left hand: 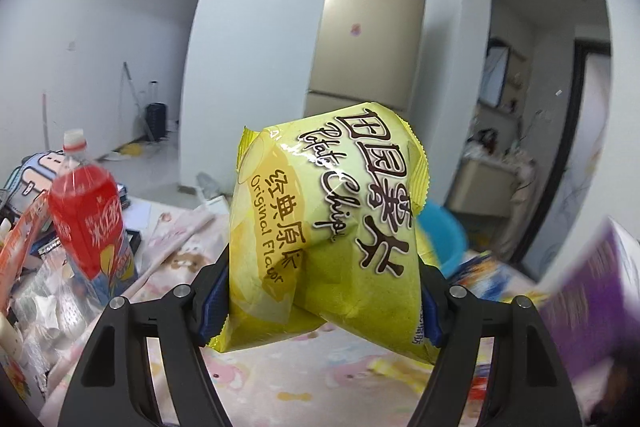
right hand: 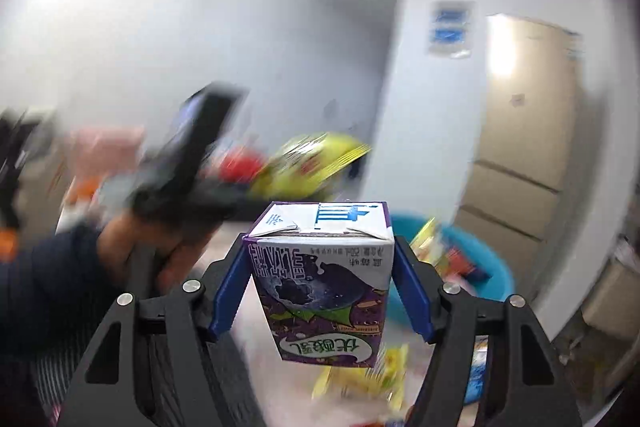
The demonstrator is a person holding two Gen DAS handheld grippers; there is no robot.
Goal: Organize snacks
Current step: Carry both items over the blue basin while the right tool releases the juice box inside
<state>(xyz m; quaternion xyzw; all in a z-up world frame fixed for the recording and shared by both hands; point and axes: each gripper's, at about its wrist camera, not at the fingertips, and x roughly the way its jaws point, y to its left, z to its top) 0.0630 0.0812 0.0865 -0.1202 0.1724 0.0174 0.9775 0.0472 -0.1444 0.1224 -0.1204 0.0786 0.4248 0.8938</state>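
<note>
While left gripper (left hand: pixel 326 301) clamps yellow chip bag (left hand: pixel 328 227), right gripper (right hand: pixel 322 291) pinches purple milk carton (right hand: pixel 324 283), blue basin (right hand: pixel 488 263) behind.

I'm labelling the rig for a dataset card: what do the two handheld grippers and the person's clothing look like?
Both the left gripper and the right gripper look alike: matte black angular linkage arms with round silver pivot pins, and jaws lined with blue pads. No cables show. The person's sleeve is dark navy.
</note>
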